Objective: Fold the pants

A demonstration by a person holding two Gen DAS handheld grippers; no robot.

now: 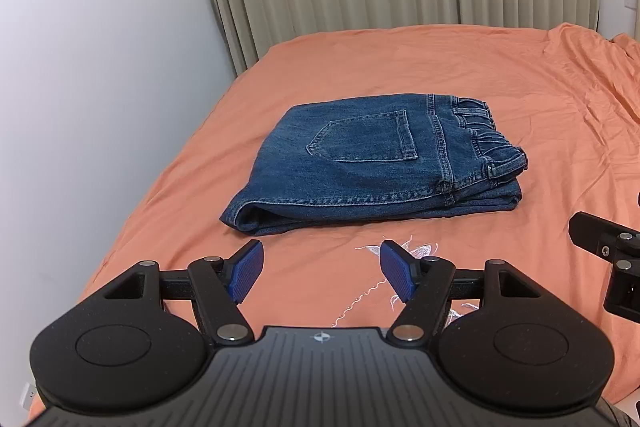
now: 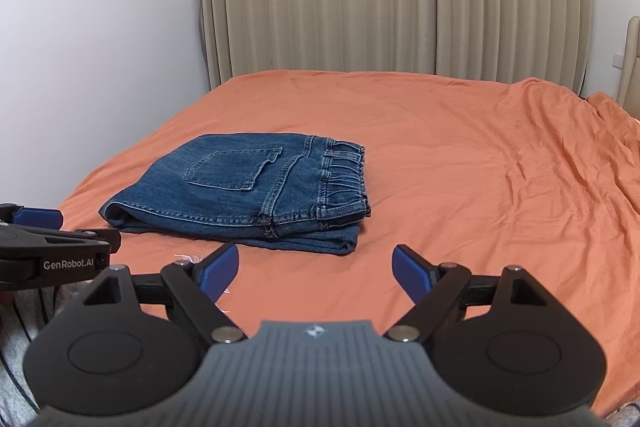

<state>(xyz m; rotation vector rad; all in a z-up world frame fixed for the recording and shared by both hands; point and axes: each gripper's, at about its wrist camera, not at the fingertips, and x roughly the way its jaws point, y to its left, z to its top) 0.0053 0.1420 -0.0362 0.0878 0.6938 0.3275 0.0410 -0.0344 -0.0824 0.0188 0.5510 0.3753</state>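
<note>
the wide bed under an orange sheet (image 1: pixel 460 75) is carrying the blue denim pants (image 1: pixel 372 163), lying folded (seemingly finished). left tongs (image 1: pixel 322 271) and right tongs (image 2: pixel 316 273) are hovering spread, empty; likely only withdrawing remains.

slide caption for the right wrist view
Open right gripper hovers before folded blue denim pants on the orange bedsheet.

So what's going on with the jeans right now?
The jeans lie folded in a compact stack on the orange bed sheet, back pocket up. Neither gripper touches them: the left gripper and right gripper are both open and empty, short of the near edge. The fold looks finished.
</note>
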